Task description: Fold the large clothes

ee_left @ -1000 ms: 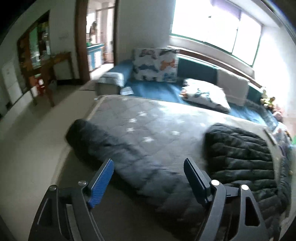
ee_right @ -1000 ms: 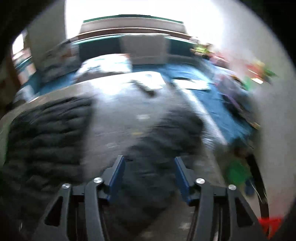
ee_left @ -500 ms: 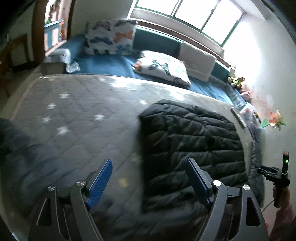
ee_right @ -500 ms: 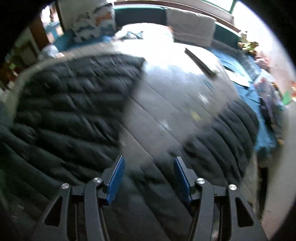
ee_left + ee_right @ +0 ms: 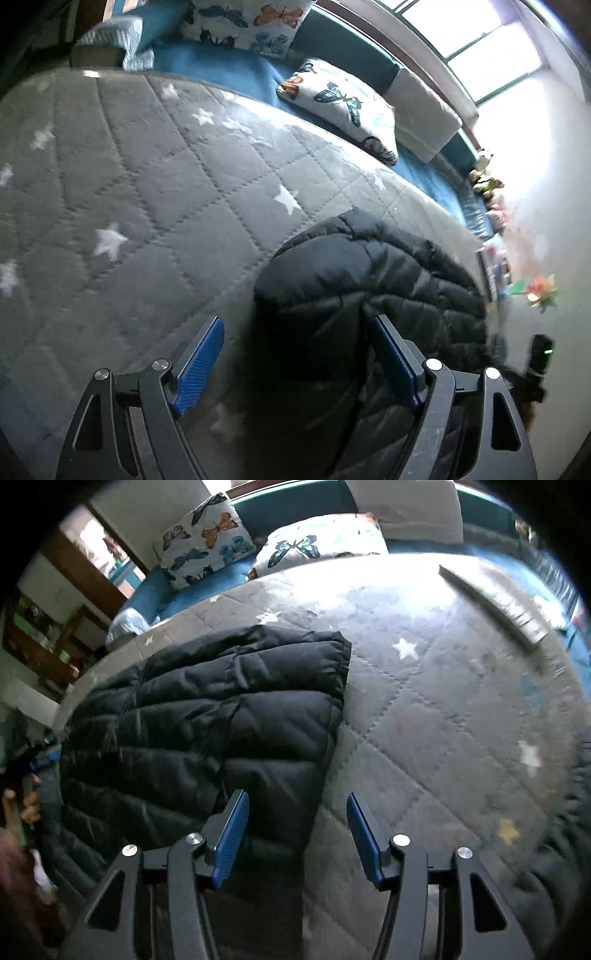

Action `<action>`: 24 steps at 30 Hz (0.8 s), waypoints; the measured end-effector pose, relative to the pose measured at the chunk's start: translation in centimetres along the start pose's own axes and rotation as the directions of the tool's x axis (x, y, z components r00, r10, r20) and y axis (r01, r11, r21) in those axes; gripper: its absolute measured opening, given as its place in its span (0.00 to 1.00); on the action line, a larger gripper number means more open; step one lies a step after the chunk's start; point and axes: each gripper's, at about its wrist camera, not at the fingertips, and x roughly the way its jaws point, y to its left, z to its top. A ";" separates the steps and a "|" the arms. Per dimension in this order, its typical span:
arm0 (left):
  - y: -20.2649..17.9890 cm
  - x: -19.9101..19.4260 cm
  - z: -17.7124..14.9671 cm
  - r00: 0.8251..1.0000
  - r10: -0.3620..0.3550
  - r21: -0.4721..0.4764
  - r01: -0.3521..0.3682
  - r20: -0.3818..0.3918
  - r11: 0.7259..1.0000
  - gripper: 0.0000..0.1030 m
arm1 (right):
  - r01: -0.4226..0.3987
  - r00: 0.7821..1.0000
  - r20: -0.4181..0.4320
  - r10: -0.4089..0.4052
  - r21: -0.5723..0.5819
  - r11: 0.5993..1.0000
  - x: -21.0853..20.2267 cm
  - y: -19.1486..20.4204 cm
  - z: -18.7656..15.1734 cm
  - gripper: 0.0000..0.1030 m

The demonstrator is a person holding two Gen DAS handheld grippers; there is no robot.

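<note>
A black quilted puffer jacket (image 5: 373,288) lies folded on a grey star-patterned quilt (image 5: 155,192). My left gripper (image 5: 295,354) is open, low over the jacket's left near edge, with the edge between its blue fingers. In the right wrist view the jacket (image 5: 221,720) fills the left half of the quilt (image 5: 424,701). My right gripper (image 5: 297,830) is open over the jacket's right near edge. A dark sleeve (image 5: 565,830) lies at the far right, apart from the folded body.
Butterfly pillows (image 5: 340,99) and a white cushion (image 5: 424,107) lie on the blue bed behind the quilt. A long flat remote-like item (image 5: 491,602) lies at the quilt's far right. A doorway and wooden shelves (image 5: 48,642) stand at left.
Both grippers have swung inward and dropped close to the folded jacket body. The left one moved away from the left sleeve, the right one away from the right sleeve. Both stay open.
</note>
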 end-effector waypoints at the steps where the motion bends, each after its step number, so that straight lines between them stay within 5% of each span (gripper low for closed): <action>1: 0.2 0.6 0.3 0.999 -0.042 -0.020 0.042 -0.006 0.999 0.84 | -0.016 1.000 -0.002 0.016 0.013 1.000 0.2 -0.3 0.2 0.58; 9: -1.4 3.4 2.9 0.976 -0.214 -0.057 0.217 0.049 0.975 0.86 | -0.118 0.993 0.016 0.118 0.004 0.993 0.9 0.3 0.9 0.60; 11: -1.9 1.7 3.7 0.933 -0.343 -0.058 0.351 0.109 0.935 0.86 | -0.110 0.994 0.006 0.110 -0.007 0.994 1.0 1.0 1.4 0.62; 14: -2.7 -2.5 4.7 0.839 -0.490 0.018 0.500 0.237 0.866 0.86 | -0.123 0.992 0.035 0.124 -0.040 0.992 -0.5 2.0 1.8 0.62; 16: -2.9 -4.7 5.2 0.819 -0.495 0.069 0.498 0.290 0.864 0.88 | -0.161 0.980 0.106 0.167 -0.062 0.985 -2.5 2.3 1.9 0.62; 18: -2.9 -5.9 5.4 0.849 -0.413 0.090 0.407 0.328 0.909 0.88 | -0.157 0.972 0.168 0.165 -0.059 0.986 -4.4 2.0 1.8 0.62; 22: -2.3 -2.8 5.2 0.967 -0.141 0.040 0.136 0.214 0.990 0.88 | -0.109 0.983 0.145 0.117 -0.057 0.992 -4.6 1.4 1.2 0.62; 24: -1.8 -0.5 4.4 0.988 -0.048 0.040 0.042 0.148 0.998 0.88 | -0.094 0.991 0.096 0.096 -0.030 0.995 -3.7 0.6 0.2 0.62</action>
